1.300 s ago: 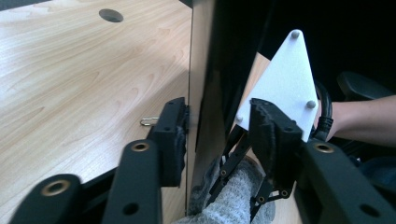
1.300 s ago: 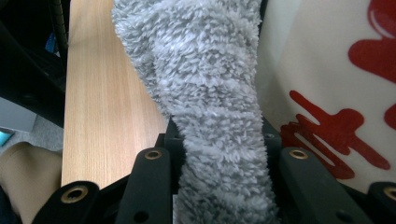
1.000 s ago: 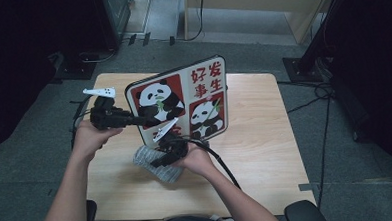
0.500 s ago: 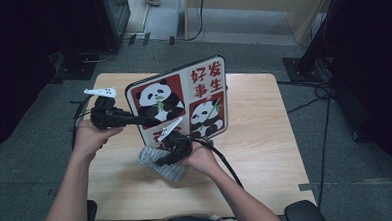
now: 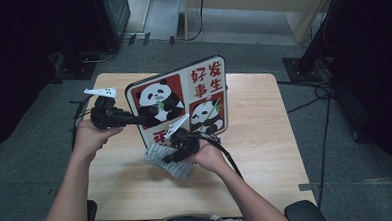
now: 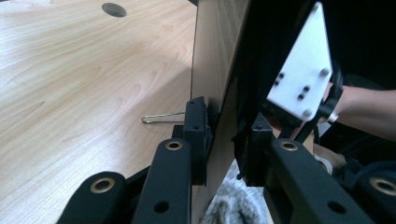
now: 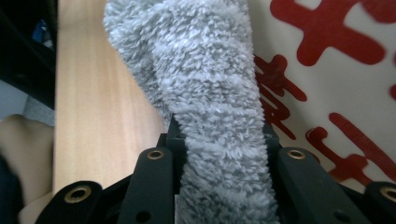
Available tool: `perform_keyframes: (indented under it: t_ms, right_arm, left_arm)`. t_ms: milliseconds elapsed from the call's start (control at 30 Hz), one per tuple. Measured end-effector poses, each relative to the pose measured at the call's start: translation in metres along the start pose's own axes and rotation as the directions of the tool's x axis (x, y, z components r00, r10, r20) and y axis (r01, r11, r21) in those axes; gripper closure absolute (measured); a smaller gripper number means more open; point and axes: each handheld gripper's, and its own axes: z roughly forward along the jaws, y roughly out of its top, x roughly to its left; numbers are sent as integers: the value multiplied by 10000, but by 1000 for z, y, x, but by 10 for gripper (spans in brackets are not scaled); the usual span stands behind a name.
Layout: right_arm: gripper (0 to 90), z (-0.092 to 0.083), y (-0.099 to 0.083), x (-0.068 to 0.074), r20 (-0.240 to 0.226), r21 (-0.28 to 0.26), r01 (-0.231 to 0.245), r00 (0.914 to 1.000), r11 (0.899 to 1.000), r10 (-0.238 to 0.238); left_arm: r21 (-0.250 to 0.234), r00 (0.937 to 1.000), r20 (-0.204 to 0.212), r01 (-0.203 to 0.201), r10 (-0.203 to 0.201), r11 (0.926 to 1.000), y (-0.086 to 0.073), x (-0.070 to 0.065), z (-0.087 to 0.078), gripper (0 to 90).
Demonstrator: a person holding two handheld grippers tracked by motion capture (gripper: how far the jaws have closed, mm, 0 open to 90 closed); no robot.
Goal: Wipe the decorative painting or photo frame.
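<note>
A panda board (image 5: 183, 101) with red characters stands tilted on the wooden table (image 5: 266, 152). My left gripper (image 5: 134, 119) is shut on its left edge; in the left gripper view the jaws clamp the thin board edge (image 6: 219, 93). My right gripper (image 5: 173, 154) is shut on a fluffy grey cloth (image 5: 163, 159) at the board's lower edge. In the right gripper view the grey cloth (image 7: 215, 93) bulges up between the jaws, against the board's printed face (image 7: 336, 84).
A thin wire clip (image 6: 161, 117) lies on the table behind the board, and a cable hole (image 6: 114, 9) sits near the far edge. Dark stands (image 5: 307, 60) and cables (image 5: 313, 93) lie on the floor around the table.
The right gripper with the grey cloth has shifted slightly along the board's lower edge. The left gripper and the board stay almost still.
</note>
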Motion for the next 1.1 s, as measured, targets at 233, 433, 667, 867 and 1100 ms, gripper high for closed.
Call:
perform_keyframes:
  t_ms: [233,433,667,867,1100]
  right_arm:
    - [694,-15,3,5,-159,-89,203,9997,9998,-205]
    - [694,-36,14,11,-199,-93,459,9987,9989,-461]
    - [694,-66,34,17,-44,-275,648,9979,9975,-649]
    - [693,-91,51,21,138,-424,730,9973,9964,-725]
    - [693,-118,71,21,45,-928,777,9970,9926,-777]
  left_arm:
    - [0,10000,0,-14,14,10000,0,0,0,768]
    - [-10,10000,-13,-31,31,10000,0,0,0,768]
    - [-22,10000,-12,-71,71,10000,0,0,0,767]
    - [-23,9999,-20,-105,105,9999,0,-1,0,767]
    - [-38,9999,-20,-119,119,9999,-1,-1,0,767]
